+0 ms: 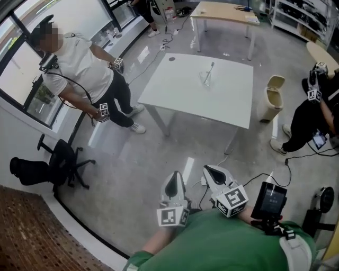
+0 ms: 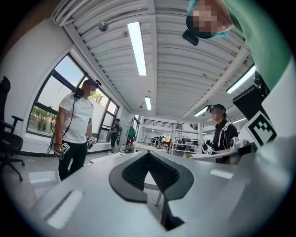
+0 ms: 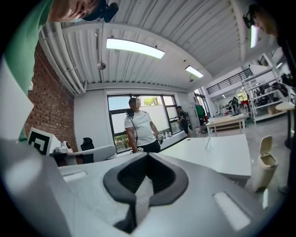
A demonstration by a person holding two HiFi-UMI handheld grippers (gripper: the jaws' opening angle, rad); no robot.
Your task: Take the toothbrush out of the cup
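Clear cup [image 1: 205, 80], toothbrush [image 1: 211, 68] tilted inside

Two tables [image 1: 180, 90] [image 1: 222, 11], one cup [image 1: 206, 79], one toothbrush [image 1: 210, 68], seemingly two bins [image 1: 273, 103], one chair [image 1: 61, 159]

The left gripper [image 2: 148, 155] holds its jaws closed, tips touching. A person in a white shirt [image 2: 76, 125] stands at left by the windows [image 2: 55, 92]. A person in dark clothes [image 2: 223, 134] stands at right

Ceiling strip lights [image 2: 137, 46] shine bright; edges warp
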